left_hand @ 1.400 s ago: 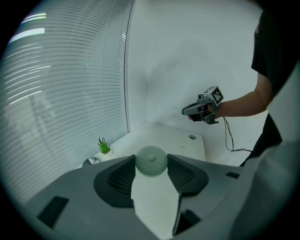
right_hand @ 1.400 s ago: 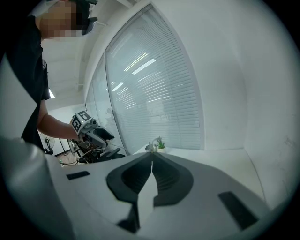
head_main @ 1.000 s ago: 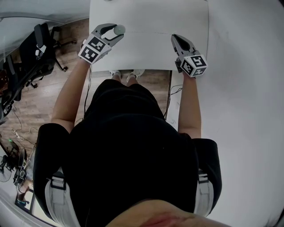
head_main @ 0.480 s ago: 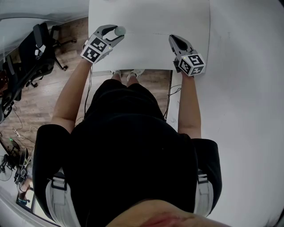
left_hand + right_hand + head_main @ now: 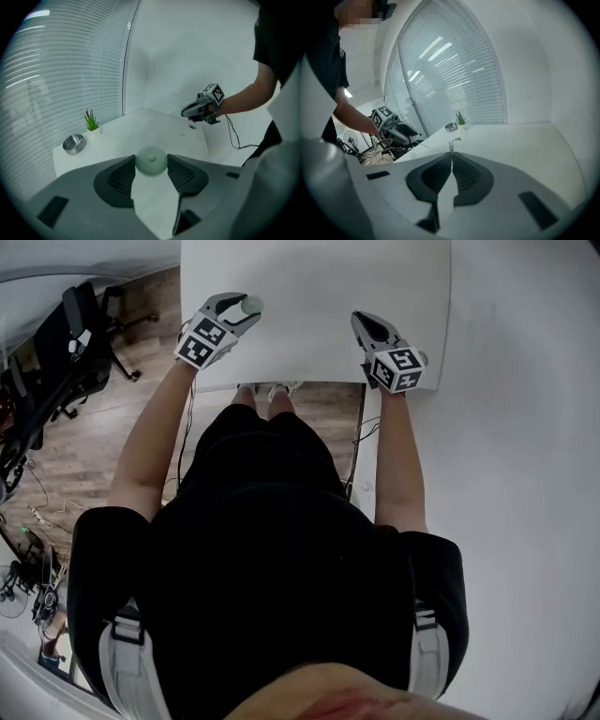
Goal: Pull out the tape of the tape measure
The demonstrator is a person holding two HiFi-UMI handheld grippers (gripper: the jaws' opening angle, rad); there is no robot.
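The left gripper [image 5: 244,308] clamps the small round tape measure case [image 5: 151,161] over the table [image 5: 319,277]. The right gripper [image 5: 451,157] is pinched closed on the end tab [image 5: 453,141]. The case is probably light, rigid and smooth, and the thin tape [image 5: 425,146] probably recoils: grip the tab firmly

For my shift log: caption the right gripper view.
The right gripper, jaws shut on the tape's end hook, holds the tape stretched to the left gripper above the white table.

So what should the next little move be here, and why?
Probably ease the right hand-held gripper away to the right while the left hand-held gripper holds steady. The left one clamps the round tape measure, the right one is shut on the end tab, and only a thin line of tape runs between them.
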